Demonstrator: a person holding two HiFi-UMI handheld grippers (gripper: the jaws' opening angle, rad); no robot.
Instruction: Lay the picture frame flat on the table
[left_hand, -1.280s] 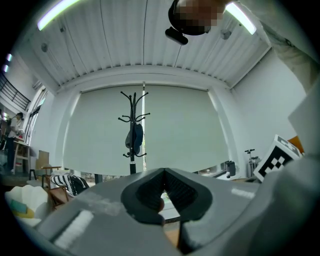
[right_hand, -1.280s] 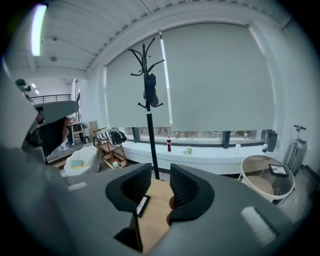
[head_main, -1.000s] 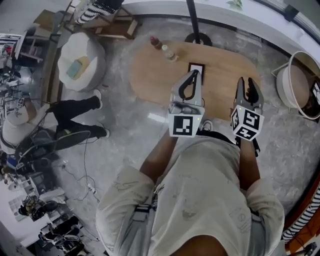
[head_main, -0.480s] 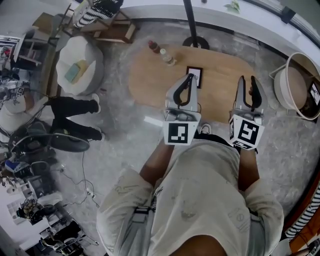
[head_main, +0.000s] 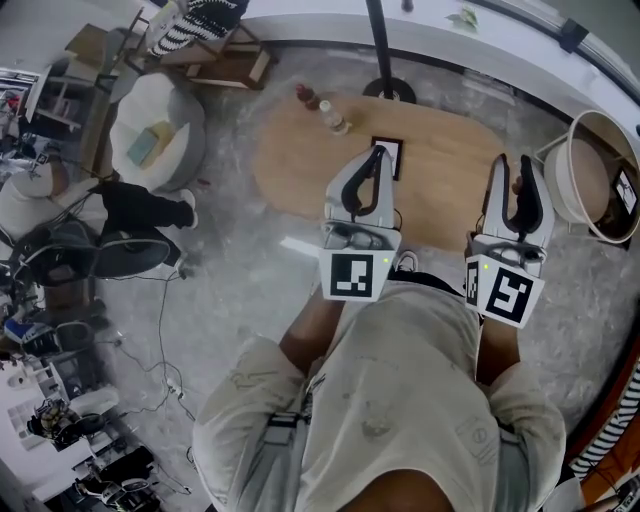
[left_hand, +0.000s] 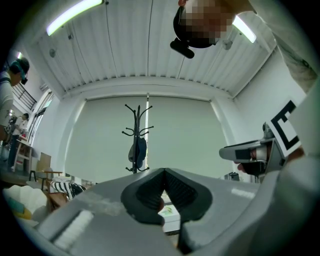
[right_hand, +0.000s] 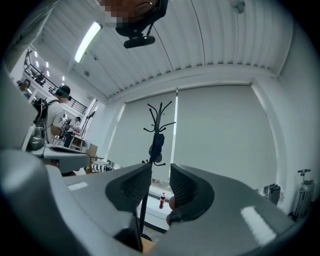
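Two tools hang empty here, left tongs (head_main: 377, 152) pressed together, right tongs (head_main: 513, 163) spread, and the picture frame (head_main: 394, 158) propped mid-tabletop (head_main: 300, 165) just beyond the left looks light, stiff, likely glass-fronted, so pinch its top rim gently.

Picture frame (head_main: 388, 156) mid-table (head_main: 455, 170); bottles (head_main: 322, 105) far-left of it; coat stand (head_main: 381, 45) behind table.
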